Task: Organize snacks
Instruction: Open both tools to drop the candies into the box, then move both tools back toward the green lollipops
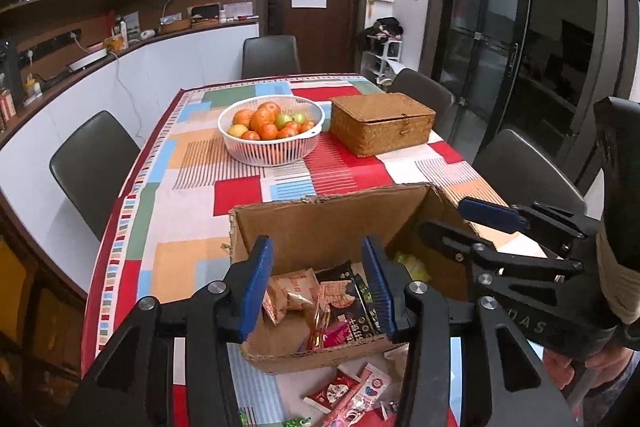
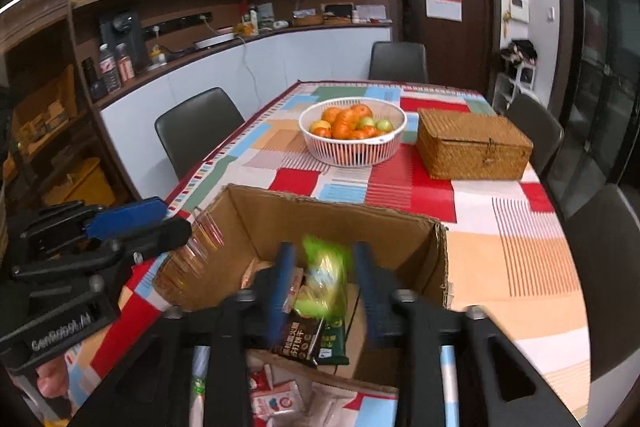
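Both grippers hang over an open cardboard box [image 1: 320,223] at the near end of the bench [image 1: 188,195]. The left gripper [image 1: 318,291] has its blue fingers [image 1: 256,287] apart with nothing between them; below lie snack packs [image 1: 320,303] on the box floor. The right gripper [image 2: 326,287] also has its fingers [image 2: 280,287] apart, and a blurred green pack [image 2: 326,271] sits in the gap above a dark pack [image 2: 300,339]; whether the pads touch it cannot be told. More packs [image 1: 344,391] lie on the bench just in front of the box. Farther along stand a white fruit basket [image 1: 270,129] and a wicker box [image 1: 382,123].
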Motion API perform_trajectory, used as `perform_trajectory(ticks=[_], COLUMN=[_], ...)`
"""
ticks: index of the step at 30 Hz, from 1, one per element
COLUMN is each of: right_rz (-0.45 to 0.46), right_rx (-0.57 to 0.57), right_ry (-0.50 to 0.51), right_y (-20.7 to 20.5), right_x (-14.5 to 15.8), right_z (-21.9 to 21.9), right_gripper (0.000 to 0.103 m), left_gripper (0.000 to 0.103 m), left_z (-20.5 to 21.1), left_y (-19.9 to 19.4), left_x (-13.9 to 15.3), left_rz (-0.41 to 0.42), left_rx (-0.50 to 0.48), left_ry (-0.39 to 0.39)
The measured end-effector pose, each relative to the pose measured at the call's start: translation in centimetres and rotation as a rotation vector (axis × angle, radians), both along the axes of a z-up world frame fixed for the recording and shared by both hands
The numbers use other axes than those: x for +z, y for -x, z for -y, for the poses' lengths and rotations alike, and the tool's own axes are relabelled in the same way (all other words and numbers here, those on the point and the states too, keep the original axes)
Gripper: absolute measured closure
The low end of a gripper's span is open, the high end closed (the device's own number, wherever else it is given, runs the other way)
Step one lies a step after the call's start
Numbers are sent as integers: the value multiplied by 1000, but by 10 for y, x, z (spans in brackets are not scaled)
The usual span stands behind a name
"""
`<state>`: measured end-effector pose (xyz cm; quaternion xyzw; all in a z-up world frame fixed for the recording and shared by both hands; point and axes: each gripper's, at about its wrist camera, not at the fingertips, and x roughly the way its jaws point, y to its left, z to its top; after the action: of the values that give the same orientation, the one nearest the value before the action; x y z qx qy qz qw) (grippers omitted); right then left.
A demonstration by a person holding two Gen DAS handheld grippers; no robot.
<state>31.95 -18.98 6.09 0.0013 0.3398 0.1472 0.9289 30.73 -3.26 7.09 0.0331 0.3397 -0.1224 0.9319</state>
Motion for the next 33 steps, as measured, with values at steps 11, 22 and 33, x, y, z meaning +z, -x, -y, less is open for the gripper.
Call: perform_trajectory(ticks=[11,22,33], right_rz=[39,103,130], right_rx=[-29,33,129], right_ry=[16,41,61], right_y=[29,74,114], right_x=[-3,-3,-14], right_z=[5,-26,-62], right_gripper=[54,54,54], left_gripper=[57,57,54], left_z=[-5,-37,-69], left_y=[50,99,140], left_x=[-1,-3,-21], left_rz=[101,158,167], left_rx=[-9,19,48], left_ry=[-73,-109,-110])
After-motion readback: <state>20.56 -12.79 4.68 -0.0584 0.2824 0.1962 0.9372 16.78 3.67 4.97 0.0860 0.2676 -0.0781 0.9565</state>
